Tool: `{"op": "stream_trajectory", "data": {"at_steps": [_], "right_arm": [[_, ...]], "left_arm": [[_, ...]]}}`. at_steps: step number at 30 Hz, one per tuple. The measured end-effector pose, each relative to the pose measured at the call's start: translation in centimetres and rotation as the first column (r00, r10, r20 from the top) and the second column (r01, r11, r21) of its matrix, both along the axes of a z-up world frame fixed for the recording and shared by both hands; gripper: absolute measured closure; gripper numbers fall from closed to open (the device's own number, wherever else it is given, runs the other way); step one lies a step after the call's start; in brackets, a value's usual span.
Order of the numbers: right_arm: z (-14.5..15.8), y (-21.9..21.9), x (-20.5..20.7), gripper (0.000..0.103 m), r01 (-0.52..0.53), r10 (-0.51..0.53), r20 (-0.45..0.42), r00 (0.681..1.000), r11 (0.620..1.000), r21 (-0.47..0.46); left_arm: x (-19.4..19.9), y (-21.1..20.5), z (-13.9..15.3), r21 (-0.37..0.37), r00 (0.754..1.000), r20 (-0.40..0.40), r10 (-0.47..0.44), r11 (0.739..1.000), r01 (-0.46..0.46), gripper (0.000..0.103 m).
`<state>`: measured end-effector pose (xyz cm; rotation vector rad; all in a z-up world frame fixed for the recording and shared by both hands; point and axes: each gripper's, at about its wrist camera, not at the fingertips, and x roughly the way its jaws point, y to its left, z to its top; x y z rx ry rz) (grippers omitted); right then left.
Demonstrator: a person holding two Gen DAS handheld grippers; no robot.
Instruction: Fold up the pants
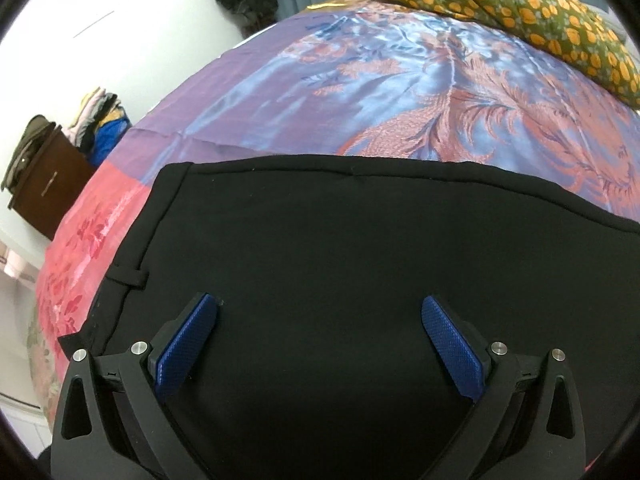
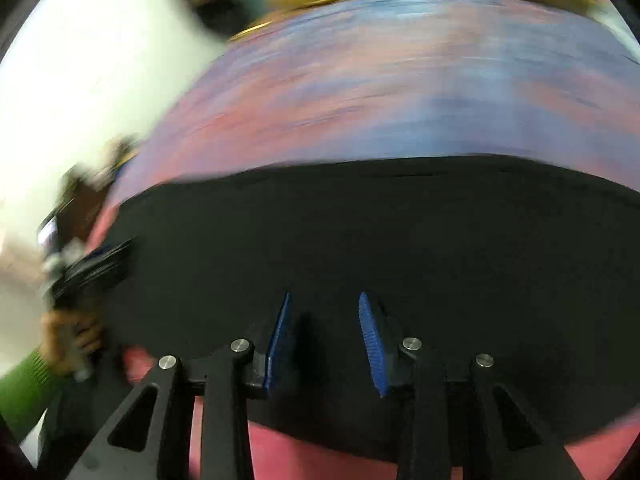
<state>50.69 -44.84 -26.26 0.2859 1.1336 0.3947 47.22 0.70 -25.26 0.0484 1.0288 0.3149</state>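
Black pants [image 1: 340, 232] lie flat on a satin bedspread [image 1: 360, 92], folded into a broad dark panel with a belt loop [image 1: 128, 276] at the left edge. My left gripper [image 1: 320, 300] hovers just over the cloth, its blue pads wide apart and nothing pinched between them. The right wrist view is blurred. In it the pants [image 2: 360, 232] fill the lower half. My right gripper [image 2: 324, 296] is over them with a narrow gap between its pads and no fabric visibly clamped. A hand [image 2: 68, 340] in a green sleeve holds the left gripper [image 2: 92, 268] at the far left.
A green cushion with orange spots [image 1: 520, 12] lies at the far end of the bed. Beside the bed on the left stand a brown cabinet [image 1: 48, 184] and a pile of clothes [image 1: 100, 124] against a white wall. Pink bedspread [image 2: 320, 456] shows below the pants' near edge.
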Motion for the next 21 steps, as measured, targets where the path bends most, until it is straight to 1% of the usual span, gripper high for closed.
{"op": "stream_trajectory", "data": {"at_steps": [1,2,3,4,6,7,8,9,10,11,12,13,14,15,17,18,19,20,21], "right_arm": [[0.0,-3.8,0.1,0.074,0.077,-0.077,-0.003,0.997,0.997,-0.001],[0.2,-7.2,-0.1,0.071,0.164,-0.164,-0.005,0.986,0.985,-0.045],[0.5,-10.8,-0.4,0.069,0.261,-0.263,0.001,0.965,0.956,-0.132],[1.0,-13.7,-1.1,0.069,0.33,-0.334,0.014,0.943,0.924,-0.191],[2.4,-18.8,-3.6,0.069,0.433,-0.435,0.051,0.899,0.866,-0.248],[3.3,-20.4,-5.2,0.069,0.46,-0.46,0.067,0.885,0.847,-0.265],[4.1,-21.1,-7.0,0.068,0.468,-0.465,0.08,0.882,0.842,-0.27],[5.1,-20.7,-8.9,0.065,0.458,-0.45,0.095,0.888,0.847,-0.268],[6.1,-19.3,-10.8,0.062,0.439,-0.427,0.105,0.898,0.858,-0.267],[6.5,-18.1,-12.6,0.058,0.419,-0.403,0.112,0.908,0.872,-0.256],[6.9,-16.5,-14.9,0.054,0.395,-0.379,0.115,0.918,0.89,-0.226],[7.1,-14.1,-17.2,0.052,0.368,-0.354,0.108,0.929,0.911,-0.184],[6.8,-11.0,-19.3,0.051,0.333,-0.322,0.096,0.942,0.933,-0.136],[6.1,-8.2,-21.6,0.05,0.29,-0.283,0.083,0.955,0.953,-0.084],[4.6,-3.4,-23.9,0.047,0.219,-0.217,0.06,0.974,0.976,-0.015],[3.9,-0.4,-25.3,0.047,0.174,-0.174,0.049,0.984,0.985,0.012],[3.1,1.2,-26.3,0.047,0.146,-0.147,0.05,0.988,0.989,0.019],[2.5,2.3,-27.1,0.047,0.135,-0.136,0.052,0.989,0.991,0.016],[1.6,3.4,-27.8,0.047,0.138,-0.138,0.05,0.989,0.99,-0.001]], "left_arm": [[0.1,-0.1,0.1,0.006,1.0,-0.007,0.001,1.0,-0.001,0.0],[0.5,-0.2,0.1,0.009,1.0,-0.012,0.002,1.0,-0.002,0.001],[0.2,-0.2,0.5,0.012,1.0,-0.018,0.003,1.0,-0.002,0.001],[-0.5,-0.1,1.1,0.005,1.0,-0.017,-0.002,1.0,0.002,0.001],[-1.9,-0.2,2.3,-0.017,1.0,0.002,-0.025,1.0,0.025,0.001],[-3.5,-0.7,3.5,-0.026,0.998,0.026,-0.054,0.998,0.054,0.001],[-4.3,-1.1,4.0,-0.029,0.997,0.038,-0.071,0.997,0.072,0.001],[-5.9,-2.0,4.8,-0.038,0.993,0.057,-0.105,0.993,0.108,0.001],[-7.5,-2.9,5.4,-0.049,0.988,0.069,-0.137,0.989,0.14,0.001],[-8.8,-3.8,5.8,-0.065,0.984,0.075,-0.162,0.984,0.167,0.001],[-10.7,-5.3,6.2,-0.097,0.977,0.078,-0.2,0.973,0.208,0.001],[-12.4,-6.8,6.3,-0.131,0.968,0.077,-0.238,0.96,0.247,0.001],[-13.8,-8.1,6.4,-0.158,0.959,0.075,-0.272,0.947,0.28,0.001],[-16.0,-10.5,6.3,-0.196,0.941,0.072,-0.33,0.921,0.338,0.001],[-18.3,-13.3,5.8,-0.235,0.912,0.066,-0.404,0.882,0.408,0.001],[-19.6,-14.9,5.2,-0.247,0.891,0.058,-0.451,0.858,0.451,0.001],[-20.3,-15.9,4.7,-0.241,0.878,0.051,-0.475,0.848,0.473,0.001],[-21.0,-16.8,3.9,-0.223,0.868,0.036,-0.495,0.843,0.49,0.001],[-21.3,-17.3,3.1,-0.2,0.863,0.012,-0.506,0.844,0.498,0.001]]}}
